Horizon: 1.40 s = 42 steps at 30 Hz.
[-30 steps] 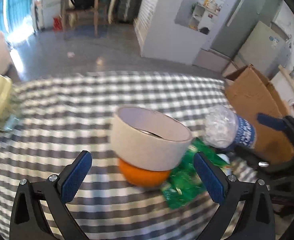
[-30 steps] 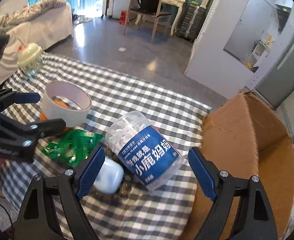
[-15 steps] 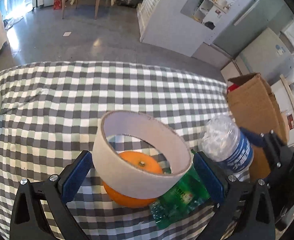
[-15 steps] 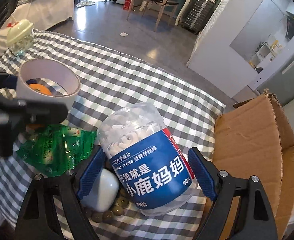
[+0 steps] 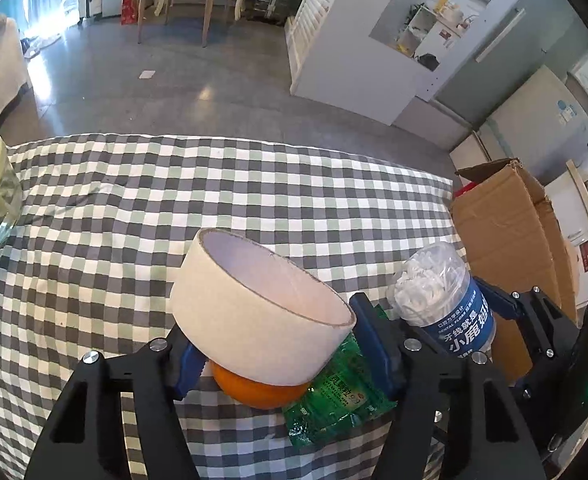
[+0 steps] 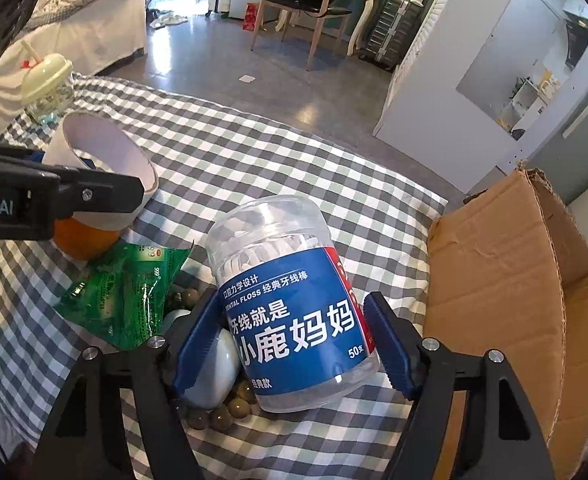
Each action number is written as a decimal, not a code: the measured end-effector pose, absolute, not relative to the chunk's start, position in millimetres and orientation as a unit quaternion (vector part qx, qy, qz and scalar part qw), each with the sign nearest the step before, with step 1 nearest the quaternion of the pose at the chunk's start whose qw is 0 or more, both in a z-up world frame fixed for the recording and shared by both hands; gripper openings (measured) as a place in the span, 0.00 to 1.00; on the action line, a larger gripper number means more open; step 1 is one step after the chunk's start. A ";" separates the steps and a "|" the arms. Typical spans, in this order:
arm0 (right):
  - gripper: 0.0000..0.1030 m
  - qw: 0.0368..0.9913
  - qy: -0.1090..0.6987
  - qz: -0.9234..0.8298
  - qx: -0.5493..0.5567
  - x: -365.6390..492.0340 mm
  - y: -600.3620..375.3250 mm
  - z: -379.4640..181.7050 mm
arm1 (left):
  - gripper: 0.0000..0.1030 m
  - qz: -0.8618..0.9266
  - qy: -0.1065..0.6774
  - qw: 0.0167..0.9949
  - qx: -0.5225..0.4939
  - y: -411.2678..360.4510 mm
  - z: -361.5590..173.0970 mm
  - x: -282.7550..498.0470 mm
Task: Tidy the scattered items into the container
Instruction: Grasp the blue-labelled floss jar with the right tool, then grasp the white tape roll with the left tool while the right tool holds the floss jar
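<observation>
Checked grey-and-white cloth (image 5: 222, 200) covers the table under both grippers. Brown cardboard, the open box (image 6: 506, 264) sits just to the right of the right gripper (image 6: 294, 344), its flap raised; in the left wrist view the same box (image 5: 506, 232) lies beyond the far side of the jar.

Between the fingers of the left gripper (image 5: 282, 344) stands a wide roll of pale tape (image 5: 254, 316), tilted and resting on an orange (image 5: 258, 390). The jaws are closing around the roll: the left blue pad sits against its lower wall, the right pad reaches its rim, and I cannot tell how firmly they press.

Between the fingers of the right gripper lies a clear plastic jar of dental floss picks (image 6: 290, 304) with a blue label, leaning away from the camera. These jaws are closing too, and both blue pads lie against the labelled sides of the jar.

Just left of the jar, by the left finger of the right gripper, lie a crumpled green packet (image 6: 122, 288), a pale blue egg-shaped case (image 6: 214, 372) and a string of brownish beads (image 6: 222, 412). Far off to the left stands a glass cup with a yellow domed lid (image 6: 48, 84).
</observation>
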State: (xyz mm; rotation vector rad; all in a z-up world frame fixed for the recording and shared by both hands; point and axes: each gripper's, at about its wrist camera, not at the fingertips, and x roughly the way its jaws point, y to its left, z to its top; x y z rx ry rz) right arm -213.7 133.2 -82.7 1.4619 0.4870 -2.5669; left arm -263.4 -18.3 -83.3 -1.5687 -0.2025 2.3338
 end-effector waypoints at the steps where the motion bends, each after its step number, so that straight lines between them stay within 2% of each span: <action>1: 0.68 0.075 0.157 -0.857 0.485 -212.7 133.8 -81.0 | 0.63 0.818 -0.070 0.159 -0.548 -18.3 -82.6 -262.6; 3: 0.65 0.079 0.145 -0.862 0.480 -210.3 135.3 -76.8 | 0.57 0.822 -0.070 0.160 -0.542 -18.0 -79.4 -260.3; 4: 0.64 0.082 0.135 -0.865 0.477 -208.6 136.2 -74.1 | 0.44 0.824 -0.069 0.164 -0.538 -16.9 -76.4 -258.9; 5: 0.63 0.087 0.124 -0.867 0.474 -206.9 137.2 -70.8 | 0.39 0.827 -0.066 0.167 -0.533 -15.8 -73.4 -257.3; 9: 0.61 0.095 0.102 -0.872 0.469 -201.6 137.8 -62.4 | 0.36 0.842 -0.037 0.160 -0.513 -12.4 -61.8 -250.4; 12: 0.61 0.099 0.089 -0.876 0.464 -198.2 140.4 -56.3 | 0.24 0.849 -0.030 0.169 -0.501 -10.6 -55.4 -245.5; 24: 0.61 0.106 0.068 -0.882 0.454 -182.3 152.9 -44.5 | 0.19 0.860 -0.004 0.178 -0.479 -3.0 -51.8 -238.9; 27: 0.61 0.108 0.067 -0.880 0.457 -180.5 153.6 -46.0 | 0.27 0.857 -0.016 0.182 -0.483 -2.1 -60.2 -243.7; 29: 0.60 0.108 0.064 -0.881 0.456 -179.7 156.1 -46.0 | 0.41 0.854 -0.021 0.183 -0.486 -0.7 -65.1 -245.1; 30: 0.60 0.108 0.065 -0.881 0.457 -180.1 156.9 -46.3 | 0.58 0.853 -0.023 0.179 -0.490 -0.2 -67.6 -246.1; 31: 0.60 0.107 0.064 -0.881 0.456 -180.4 157.4 -46.3 | 0.67 0.852 -0.029 0.175 -0.493 -2.0 -70.0 -247.5; 34: 0.59 0.107 0.063 -0.882 0.455 -181.6 157.7 -46.7 | 0.73 0.846 -0.061 0.173 -0.501 -8.5 -73.6 -249.9; 42: 0.59 0.106 0.073 -0.880 0.458 -186.0 155.0 -50.7 | 0.74 0.835 -0.115 0.144 -0.519 -27.2 -75.8 -265.9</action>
